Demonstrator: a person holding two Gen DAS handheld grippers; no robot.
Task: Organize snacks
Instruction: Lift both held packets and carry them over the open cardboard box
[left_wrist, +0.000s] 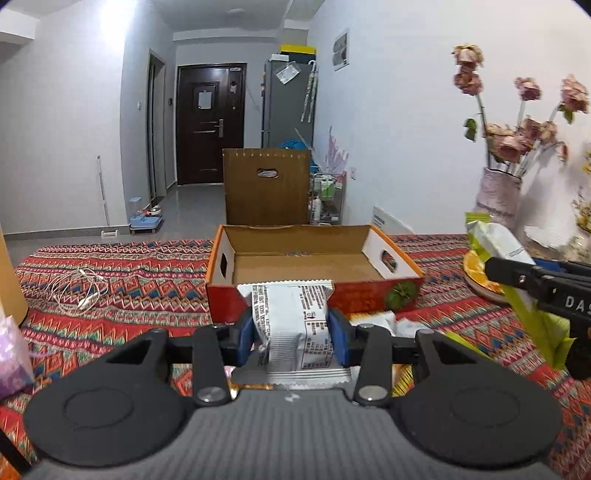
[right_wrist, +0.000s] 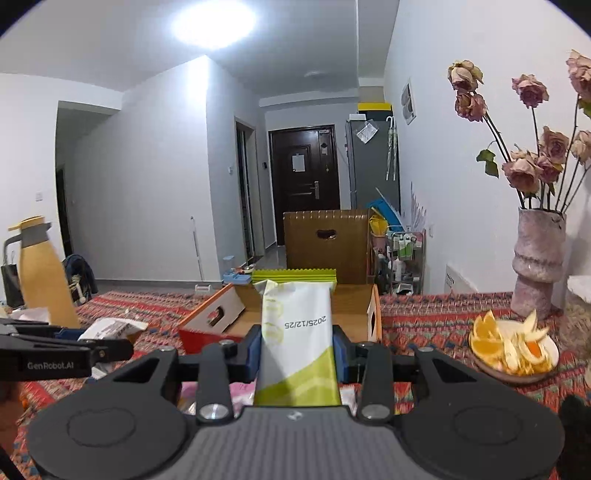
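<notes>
While both packets are up off the tabletop, the white snack packet (left_wrist: 291, 325) runs lengthwise away from the camera, its crimped end aimed at the open cardboard box (left_wrist: 314, 258) just beyond. The left gripper (left_wrist: 291, 332) has its blue pads squeezed on the packet's sides, tilted slightly down. The green-and-white snack bar (right_wrist: 297, 332) also points lengthwise at the box, pinched by the right gripper (right_wrist: 297, 350), nearly level. A plate of orange slices (right_wrist: 513, 347) sits toward the table's right edge, by the vase (right_wrist: 537, 258).
</notes>
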